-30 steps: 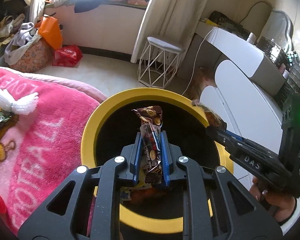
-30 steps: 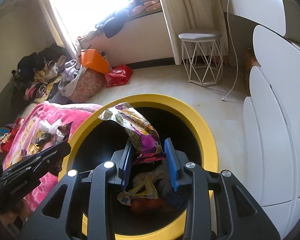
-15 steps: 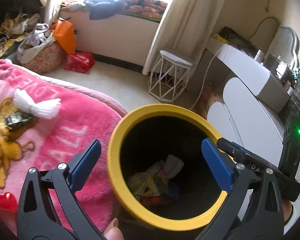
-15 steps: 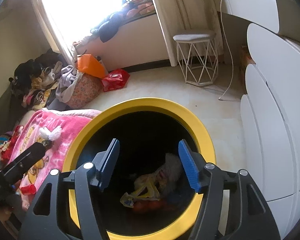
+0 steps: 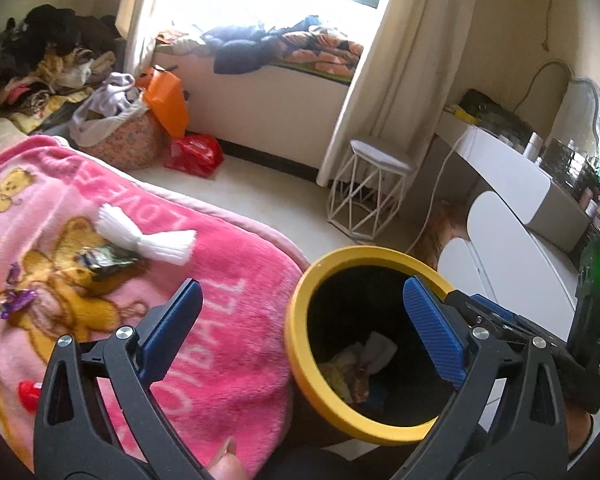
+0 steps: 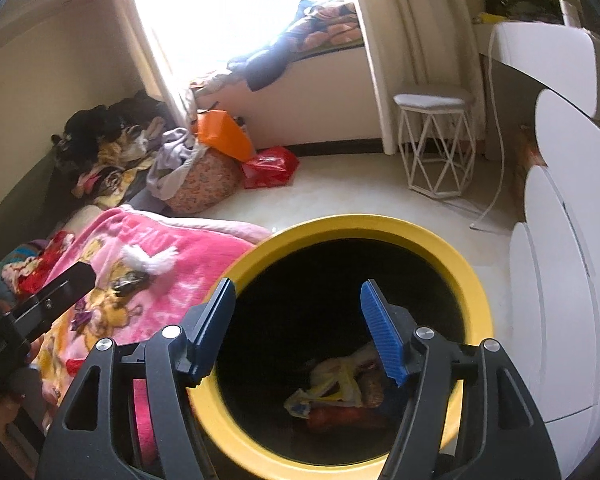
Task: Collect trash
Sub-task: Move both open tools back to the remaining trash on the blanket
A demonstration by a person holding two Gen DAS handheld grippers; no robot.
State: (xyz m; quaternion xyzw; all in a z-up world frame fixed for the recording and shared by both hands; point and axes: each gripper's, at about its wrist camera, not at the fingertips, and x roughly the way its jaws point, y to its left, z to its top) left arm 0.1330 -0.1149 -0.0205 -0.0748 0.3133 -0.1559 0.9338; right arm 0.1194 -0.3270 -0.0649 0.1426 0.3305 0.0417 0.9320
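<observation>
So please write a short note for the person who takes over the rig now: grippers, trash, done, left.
Left hand-held gripper: open, empty, jaws just opened.
Right hand-held gripper: open, empty, jaws just opened, over the bin.
Done: wrappers lie in the bin.
Left: dark wrapper, purple wrapper and white tassel on the pink blanket. The red bit could be trash; check.

Right gripper [image 6: 296, 330] over yellow bin [image 6: 474, 280], jaws just opened and empty, wrappers [image 6: 336, 390] inside, pink blanket [image 6: 188, 256] beside
</observation>
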